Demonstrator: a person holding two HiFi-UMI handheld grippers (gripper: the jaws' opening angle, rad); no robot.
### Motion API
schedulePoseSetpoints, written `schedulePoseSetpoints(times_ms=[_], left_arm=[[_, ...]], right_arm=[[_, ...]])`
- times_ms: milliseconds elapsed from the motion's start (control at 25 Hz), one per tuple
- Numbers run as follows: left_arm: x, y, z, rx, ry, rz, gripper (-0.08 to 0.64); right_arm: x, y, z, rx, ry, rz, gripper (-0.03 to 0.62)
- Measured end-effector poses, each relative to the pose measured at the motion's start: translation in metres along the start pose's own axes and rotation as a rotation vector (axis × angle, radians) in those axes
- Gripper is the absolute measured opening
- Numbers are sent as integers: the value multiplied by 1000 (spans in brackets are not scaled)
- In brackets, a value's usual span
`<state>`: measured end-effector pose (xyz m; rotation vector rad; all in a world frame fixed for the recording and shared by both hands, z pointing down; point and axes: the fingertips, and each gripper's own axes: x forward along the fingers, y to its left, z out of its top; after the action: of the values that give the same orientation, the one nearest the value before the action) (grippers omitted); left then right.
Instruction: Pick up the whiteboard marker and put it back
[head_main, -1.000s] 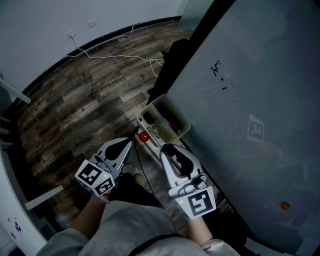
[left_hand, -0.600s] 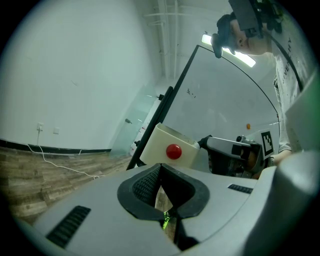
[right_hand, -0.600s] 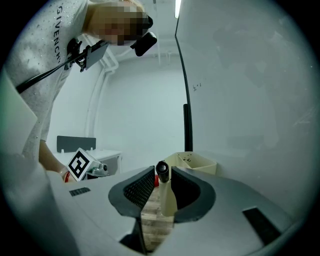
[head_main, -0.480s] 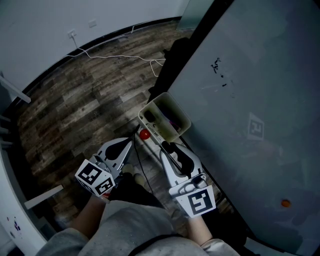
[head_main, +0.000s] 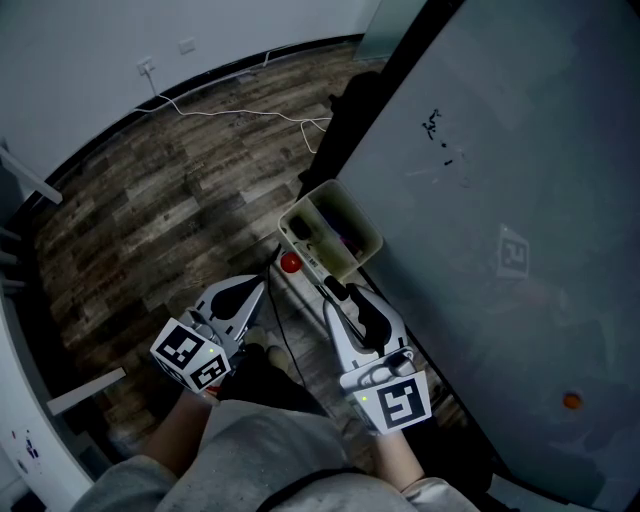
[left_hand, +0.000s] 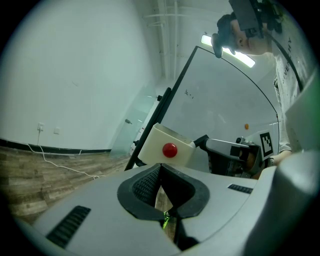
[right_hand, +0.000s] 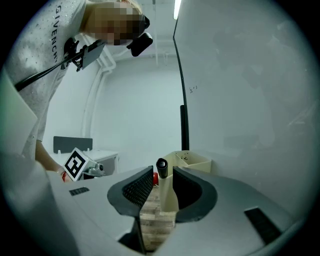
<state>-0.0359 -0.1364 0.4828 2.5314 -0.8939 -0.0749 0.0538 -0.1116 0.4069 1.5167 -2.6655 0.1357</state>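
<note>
A dark-capped whiteboard marker (right_hand: 161, 165) stands upright in a cream holder box (right_hand: 192, 162), right between my right gripper's (right_hand: 162, 173) jaws. Those jaws are opening; a gap shows on the marker's left and the pads do not press on it. From the head view, the right gripper (head_main: 333, 291) reaches the near end of the cream box (head_main: 365, 240), fixed at the whiteboard's (head_main: 500, 200) lower edge. My left gripper (head_main: 262, 283) hangs to the left of the box with its pads (left_hand: 150, 182) together and nothing between them.
A red round knob (head_main: 290, 263) sits on the box's near side. Other dark and purple items lie in the box. A white cable (head_main: 230, 112) runs across the wood floor by the wall. The person's legs are below the grippers.
The right gripper's jaws have spread apart beside the box. Both hands stay almost where they were.
</note>
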Motion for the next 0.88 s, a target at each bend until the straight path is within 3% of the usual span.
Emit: schedulePoseSetpoints(times_ms=[600,880], left_arm=[[-10,-16,-4,6,-1,-2,15],[-11,-27,1,31,-6,-18,15]], right_arm=[[-17,13,-4,7,4,26,114],[-22,18,-1,-1,-1,40,64]])
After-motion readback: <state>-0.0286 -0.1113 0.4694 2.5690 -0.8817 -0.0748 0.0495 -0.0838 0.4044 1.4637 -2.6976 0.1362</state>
